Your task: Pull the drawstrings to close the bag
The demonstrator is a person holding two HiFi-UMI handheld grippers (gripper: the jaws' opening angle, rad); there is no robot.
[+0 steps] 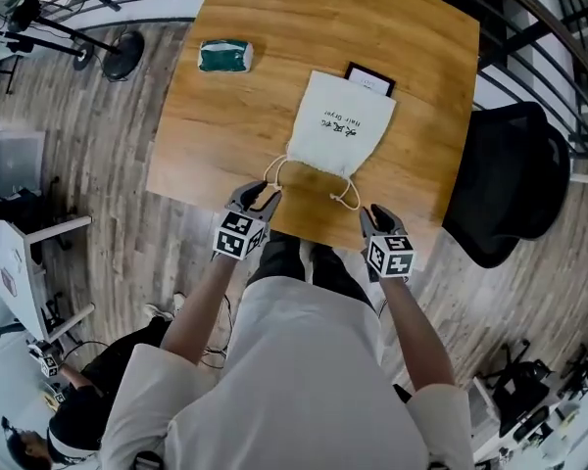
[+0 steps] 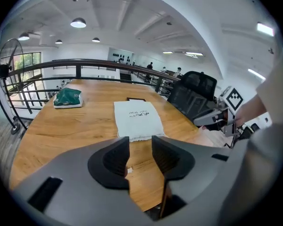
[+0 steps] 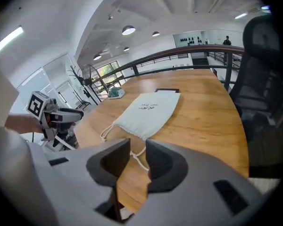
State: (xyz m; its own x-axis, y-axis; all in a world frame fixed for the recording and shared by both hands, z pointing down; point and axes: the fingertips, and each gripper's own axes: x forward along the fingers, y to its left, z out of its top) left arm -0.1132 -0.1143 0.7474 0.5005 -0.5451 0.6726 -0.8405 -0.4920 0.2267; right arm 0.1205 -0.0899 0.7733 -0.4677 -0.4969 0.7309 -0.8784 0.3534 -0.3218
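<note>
While it is lying flat near the middle of the wooden table (image 1: 245, 18), the white drawstring bag (image 1: 341, 125) is pointing its gathered mouth toward the person and showing a small line of dark print on its upper face. Its two cords are trailing off that mouth onto bare wood: the left drawstring loop (image 1: 272, 172) is curving out toward the table's near edge, and the right drawstring (image 1: 346, 198) is lying in a short knotted curl. The left gripper (image 1: 265, 196) is hovering at the near edge, its tips just beside the left loop; in the left gripper view its jaws are standing moderately apart, clamping nothing, with only table wood and a speck of white cord showing in the gap. The right gripper (image 1: 372, 215) is waiting just beside the right cord, and the right gripper view is showing its jaws parted by a narrow gap, the cord (image 3: 139, 159) lying on the table in line with that gap but not pinched. A dark flat item (image 1: 370, 76) is peeking out from under the bag's far end. A green packet (image 1: 223, 57) is sitting well apart, toward the far left corner. A black office chair (image 1: 510, 179) is standing at the table's right side.
</note>
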